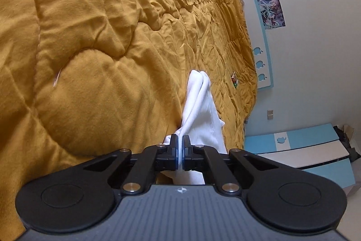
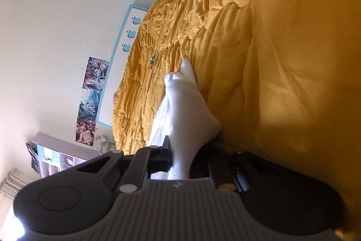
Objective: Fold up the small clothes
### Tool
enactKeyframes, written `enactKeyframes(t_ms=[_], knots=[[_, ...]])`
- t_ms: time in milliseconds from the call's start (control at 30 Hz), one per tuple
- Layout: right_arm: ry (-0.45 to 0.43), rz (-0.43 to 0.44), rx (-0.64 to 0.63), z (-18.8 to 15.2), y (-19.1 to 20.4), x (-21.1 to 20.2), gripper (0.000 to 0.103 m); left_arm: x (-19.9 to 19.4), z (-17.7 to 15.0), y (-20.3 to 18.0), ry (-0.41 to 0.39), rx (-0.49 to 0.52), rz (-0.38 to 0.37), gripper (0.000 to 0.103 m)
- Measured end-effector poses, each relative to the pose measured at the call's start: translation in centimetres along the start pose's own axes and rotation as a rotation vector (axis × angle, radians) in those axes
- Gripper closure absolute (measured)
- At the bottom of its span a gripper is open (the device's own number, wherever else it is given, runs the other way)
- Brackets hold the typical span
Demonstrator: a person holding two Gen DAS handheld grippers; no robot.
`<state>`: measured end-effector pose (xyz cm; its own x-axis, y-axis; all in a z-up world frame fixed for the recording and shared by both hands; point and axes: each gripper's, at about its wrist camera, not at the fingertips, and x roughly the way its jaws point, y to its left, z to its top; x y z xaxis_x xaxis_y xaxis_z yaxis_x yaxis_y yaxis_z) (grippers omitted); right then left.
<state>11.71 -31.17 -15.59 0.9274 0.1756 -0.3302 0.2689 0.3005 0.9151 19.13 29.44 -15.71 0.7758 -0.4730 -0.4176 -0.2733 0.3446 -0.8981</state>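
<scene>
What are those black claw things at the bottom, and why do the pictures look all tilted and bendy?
Those are pinchers that a person holds, one in each hand. A small round-lens camera sits on each and looks along its fingers, which bends and tilts the room. One picture comes from the left gripper, the other from the right gripper. A mustard quilt covers the bed. The left gripper is shut on white socks. The right one also has white sock cloth between its fingers, though one finger is hidden.

home bedroom: mustard quilt (image 1: 135,37) ahead of the gripper, blue-and-white headboard (image 1: 261,42), anime posters (image 2: 92,101), matching drawers (image 1: 300,150) beyond.
</scene>
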Motion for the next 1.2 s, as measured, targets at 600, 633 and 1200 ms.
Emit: enactKeyframes(t_ms=[600,633,1200], knots=[[0.042,0.041,0.122,1.9,-0.9,-0.2,0.071,-3.4,1.8,0.2,-0.152,-0.072,-0.249,0.043],[0.044,0.050,0.122,1.9,-1.0,-0.2,0.071,-2.7,2.3,0.1,-0.132,-0.088,-0.252,0.043],[0.078,-0.013,-0.009,1.7,-0.4,1.7,0.071,13.7,9.8,-7.6,0.175,0.268,-0.004,0.038]])
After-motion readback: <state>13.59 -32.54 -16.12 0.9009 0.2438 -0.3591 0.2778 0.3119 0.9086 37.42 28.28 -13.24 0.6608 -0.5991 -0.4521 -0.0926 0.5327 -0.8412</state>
